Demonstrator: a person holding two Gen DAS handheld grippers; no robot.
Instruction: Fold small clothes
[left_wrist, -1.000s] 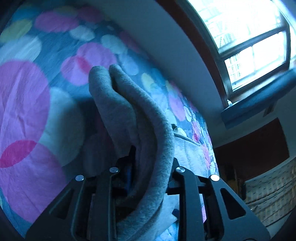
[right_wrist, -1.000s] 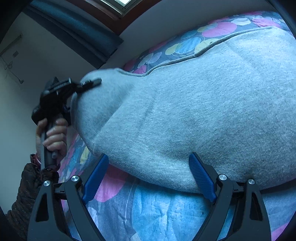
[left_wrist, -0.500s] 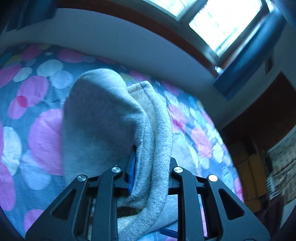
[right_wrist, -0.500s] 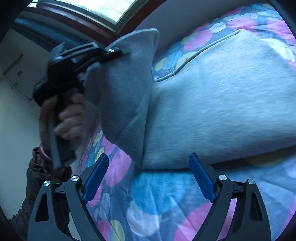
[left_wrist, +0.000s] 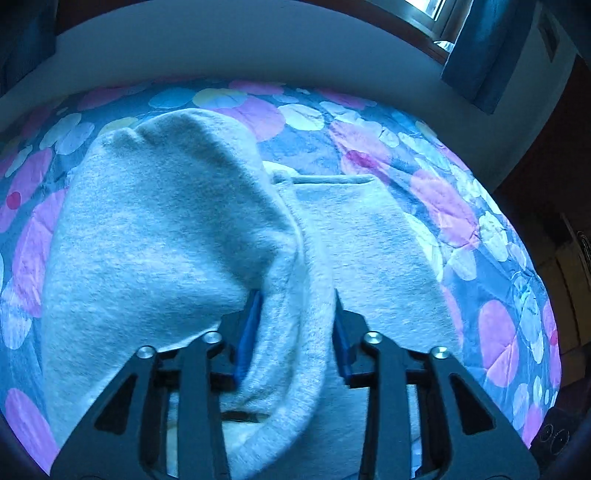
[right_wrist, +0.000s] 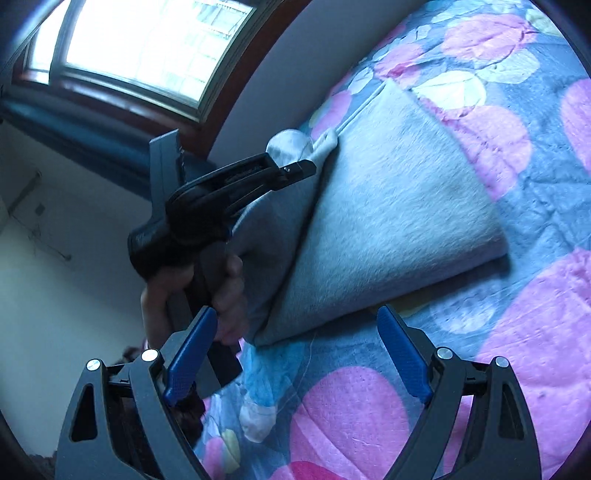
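- Grey fleece garment (left_wrist: 166, 229) lies on a bed covered with a blue bedspread (left_wrist: 480, 229) printed with pink, white and yellow circles.
- Left wrist view: one thick fold of the garment is drawn up and over toward the camera; a flatter part with a hemmed edge lies on the bedspread to the right of the fold.
- Left gripper (left_wrist: 295, 321): a rolled edge of the grey cloth runs between its two fingers. Jaws are opening. The blue pad on the left finger (left_wrist: 249, 332) shows beside the cloth; a narrow gap shows between the cloth and the right finger, so the pinch looks released, with the cloth still between the fingers.
- Right wrist view: the left gripper (right_wrist: 295, 170) shows from the side, held by a hand (right_wrist: 229, 291) around its handle; its tip is at the raised corner of the garment, above the folded stack.
- In that view the garment (right_wrist: 388, 206) forms a wedge-shaped slab on the bedspread (right_wrist: 535, 332), the lifted flap hanging along its left edge.
- Right gripper (right_wrist: 295, 354): jaws spread wide, nothing between them. It hovers over bare bedspread just in front of the garment's near edge, not touching the cloth.
- Window (right_wrist: 147, 48) with a dark wooden frame behind the bed; a pale wall runs below it.
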